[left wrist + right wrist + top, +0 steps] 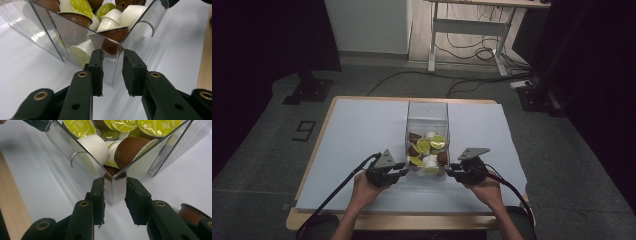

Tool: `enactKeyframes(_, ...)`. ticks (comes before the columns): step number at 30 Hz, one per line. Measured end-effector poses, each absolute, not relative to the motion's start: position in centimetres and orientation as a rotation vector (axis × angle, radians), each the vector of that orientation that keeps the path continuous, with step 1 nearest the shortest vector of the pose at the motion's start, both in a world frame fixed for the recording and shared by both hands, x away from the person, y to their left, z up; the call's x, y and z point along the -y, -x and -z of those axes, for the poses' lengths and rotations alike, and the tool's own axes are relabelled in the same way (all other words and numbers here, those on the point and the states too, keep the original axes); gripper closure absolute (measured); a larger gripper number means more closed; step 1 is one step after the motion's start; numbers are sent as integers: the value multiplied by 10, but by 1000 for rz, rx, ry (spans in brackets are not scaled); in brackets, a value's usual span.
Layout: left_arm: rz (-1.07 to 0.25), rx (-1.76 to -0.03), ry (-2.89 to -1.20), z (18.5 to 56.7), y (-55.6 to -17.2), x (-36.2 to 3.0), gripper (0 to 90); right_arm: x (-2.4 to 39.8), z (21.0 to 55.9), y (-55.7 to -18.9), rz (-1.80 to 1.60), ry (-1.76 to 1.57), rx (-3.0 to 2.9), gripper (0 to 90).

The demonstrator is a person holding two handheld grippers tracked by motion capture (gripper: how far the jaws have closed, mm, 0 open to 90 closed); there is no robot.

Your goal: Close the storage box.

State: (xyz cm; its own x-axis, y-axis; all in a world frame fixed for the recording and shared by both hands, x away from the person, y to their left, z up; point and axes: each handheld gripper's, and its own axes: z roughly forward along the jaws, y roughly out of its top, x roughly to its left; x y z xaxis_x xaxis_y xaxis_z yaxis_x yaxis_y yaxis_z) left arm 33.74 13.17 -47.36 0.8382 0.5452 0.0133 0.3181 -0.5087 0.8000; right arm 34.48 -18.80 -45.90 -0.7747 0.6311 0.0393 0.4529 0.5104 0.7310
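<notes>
A clear plastic box [427, 112] stands mid-table, holding several coffee capsules [427, 147] in brown, white and lime green. My left gripper [403, 172] is at the box's near left corner, my right gripper [450, 173] at its near right corner. In the left gripper view the box [45, 30] shows one vertical corner edge between the jaws of the open left gripper [113, 52], with capsules [110, 20] behind the wall. In the right gripper view the open right gripper [115, 180] straddles the box's [160, 162] other near corner the same way. Neither pair of jaws is pressed on the plastic.
A white sheet [357, 130] covers the wooden table [312, 215]. One loose brown capsule [192, 213] lies on the sheet beside my right gripper. Cables trail from both grippers toward the table's front edge. Beyond the table are floor cables and a desk frame [467, 30].
</notes>
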Motion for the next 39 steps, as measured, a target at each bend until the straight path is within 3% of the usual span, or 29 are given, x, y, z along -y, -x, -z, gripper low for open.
enactKeyframes(16,-349,-652,-2117,477,-346,-133,741,185,461,-354,-1114,-934,-2510,666)
enactKeyframes(23,-345,-651,-2108,477,-349,-134,741,186,457,-346,-1097,-923,-2525,622)
enactKeyframes(39,-355,-673,-2072,481,-354,-133,722,173,454,-343,-1192,-896,-2575,719)
